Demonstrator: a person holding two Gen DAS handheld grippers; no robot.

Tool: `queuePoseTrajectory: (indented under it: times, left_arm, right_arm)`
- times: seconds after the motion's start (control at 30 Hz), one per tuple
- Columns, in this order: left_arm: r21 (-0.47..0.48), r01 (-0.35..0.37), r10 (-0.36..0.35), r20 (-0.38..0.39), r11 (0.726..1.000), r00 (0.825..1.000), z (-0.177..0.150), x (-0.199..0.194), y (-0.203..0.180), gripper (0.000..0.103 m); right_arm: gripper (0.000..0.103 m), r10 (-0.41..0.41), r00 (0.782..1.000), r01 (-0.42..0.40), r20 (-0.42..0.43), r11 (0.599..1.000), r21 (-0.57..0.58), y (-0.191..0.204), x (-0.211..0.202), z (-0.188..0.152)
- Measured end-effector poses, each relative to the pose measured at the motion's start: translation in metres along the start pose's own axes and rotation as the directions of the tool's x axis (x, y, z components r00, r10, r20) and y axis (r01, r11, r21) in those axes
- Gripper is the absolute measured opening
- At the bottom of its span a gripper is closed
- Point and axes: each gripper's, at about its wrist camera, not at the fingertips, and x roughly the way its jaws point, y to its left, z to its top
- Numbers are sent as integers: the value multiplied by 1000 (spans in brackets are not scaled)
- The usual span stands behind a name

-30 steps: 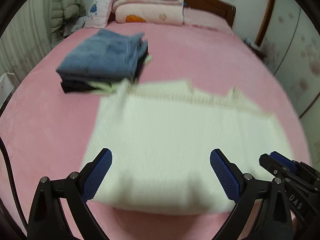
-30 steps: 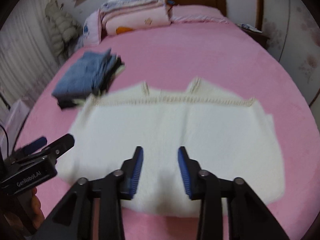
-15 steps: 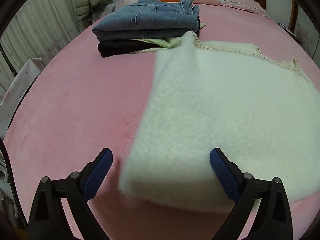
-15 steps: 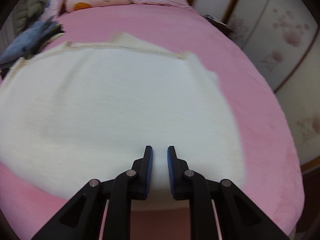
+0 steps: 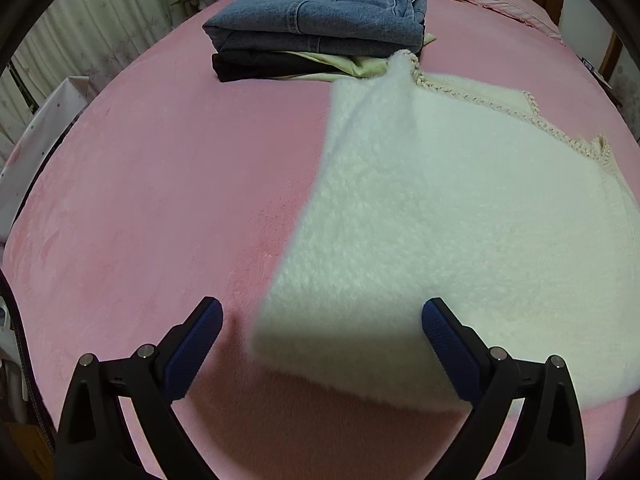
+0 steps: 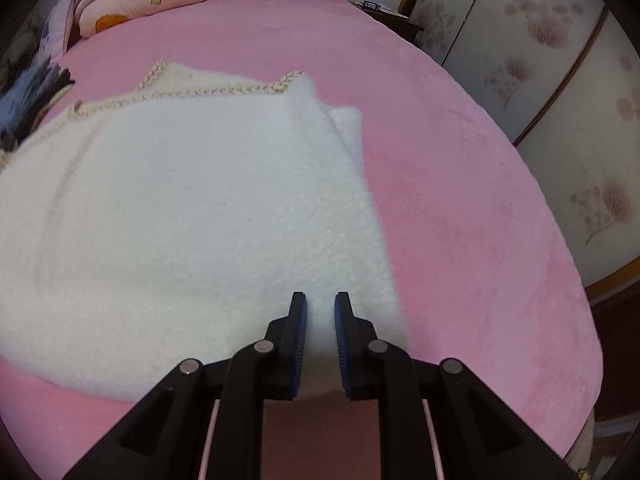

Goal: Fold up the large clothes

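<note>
A white fluffy garment [image 5: 440,220] lies folded flat on the pink bed [image 5: 160,200], its braided cream trim [image 5: 476,100] along the far edge. My left gripper [image 5: 320,312] is wide open, and the garment's near left corner sits between its blue pads without touching them. In the right wrist view the same garment [image 6: 200,200] fills the left half. My right gripper [image 6: 320,300] hovers over its near right corner with only a narrow gap between the jaws. White pile shows through that gap, with no pucker or lift in the fabric.
A stack of folded clothes [image 5: 320,20], jeans on top, sits just beyond the garment's far left corner. Folded quilts and pillows [image 6: 132,4] lie at the headboard. Wardrobe doors [image 6: 560,80] flank the bed's right side, curtains [image 5: 80,40] its left. Bare pink bed [image 6: 480,240] lies right of the garment.
Both grippers have dropped and tilted down toward the garment's near edge, the left sliding to its left corner and the right to its right corner. The right jaws have narrowed.
</note>
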Motion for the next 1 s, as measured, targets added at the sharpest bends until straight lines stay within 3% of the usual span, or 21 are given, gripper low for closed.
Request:
queuePoseTrajectory:
  times: [0.23,0.4,0.6,0.7,0.8,1.0]
  left_arm:
    - [-18,141,-140,32,990,990,14,-69,-1,100]
    - [-24,199,-197,50,980,979,24,-112,-1,100]
    - [-41,278,-274,91,960,957,29,-157,6,100]
    - [-85,372,-364,90,924,927,23,-165,13,100]
    - [-169,493,-490,59,854,869,7,-155,19,100]
    - [-333,554,-591,-13,763,806,-42,-97,27,100]
  right_arm:
    - [13,153,987,-155,58,987,34,22,-72,11]
    - [15,223,968,-227,113,973,29,49,-115,26]
    - [15,336,926,-339,170,941,-10,77,-165,45]
    - [15,368,906,-368,209,929,-42,87,-189,51]
    - [15,390,890,-384,236,921,-71,96,-204,52]
    - [15,406,883,-386,235,913,-128,117,-200,42]
